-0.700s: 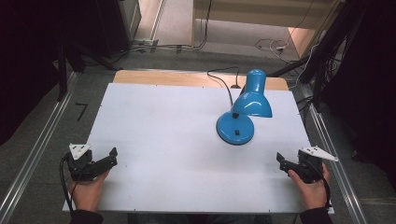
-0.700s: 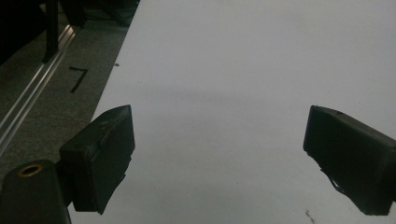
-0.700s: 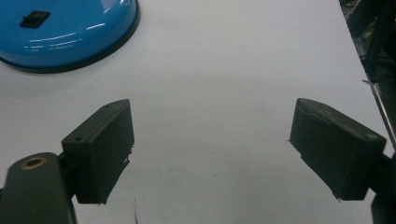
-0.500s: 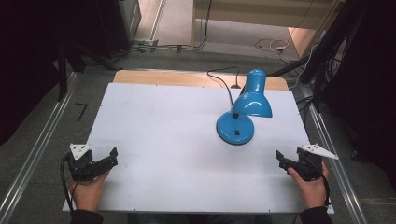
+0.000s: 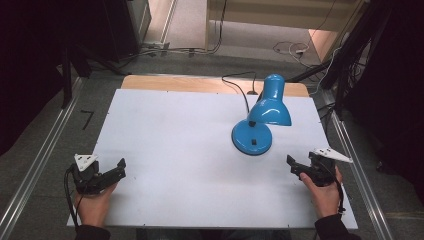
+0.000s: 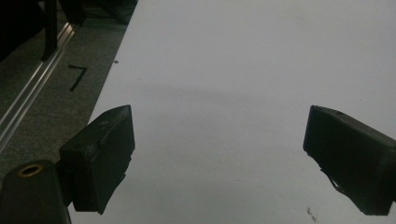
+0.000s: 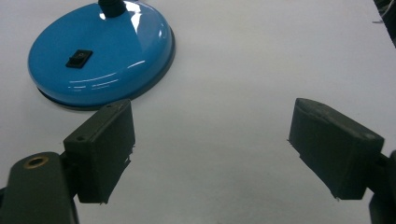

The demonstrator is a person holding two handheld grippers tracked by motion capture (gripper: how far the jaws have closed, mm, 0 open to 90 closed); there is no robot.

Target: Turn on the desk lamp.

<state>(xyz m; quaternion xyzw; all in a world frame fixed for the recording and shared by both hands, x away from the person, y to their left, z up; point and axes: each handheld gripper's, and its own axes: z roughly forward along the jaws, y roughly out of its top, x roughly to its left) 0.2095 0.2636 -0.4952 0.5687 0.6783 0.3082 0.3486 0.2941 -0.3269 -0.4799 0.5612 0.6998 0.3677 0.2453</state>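
Blue lamp sits on the white table, right of centre and toward the far edge, base flat, shade tipped down over it, cord running off the back. In my right gripper view the base lies just ahead and left of my left-hand jaw, with the black switch on its top facing me.

Since the earlier pictures, my right gripper has crept a little inward along the near edge, toward the lamp; the shift is small, and the lamp itself has not budged. The jaws stand wide, nothing between them, only bare tabletop. My left gripper sits where it was at the near left corner, jaws likewise wide and empty, well apart from the lamp; its own view looks up the left side of the table, past the edge to the floor and the metal rail.

I read this as the very start of the reach: my right hand is the one nearer the lamp and pointed at the base, so the switch or the base is probably its aim. Nothing has been touched yet.
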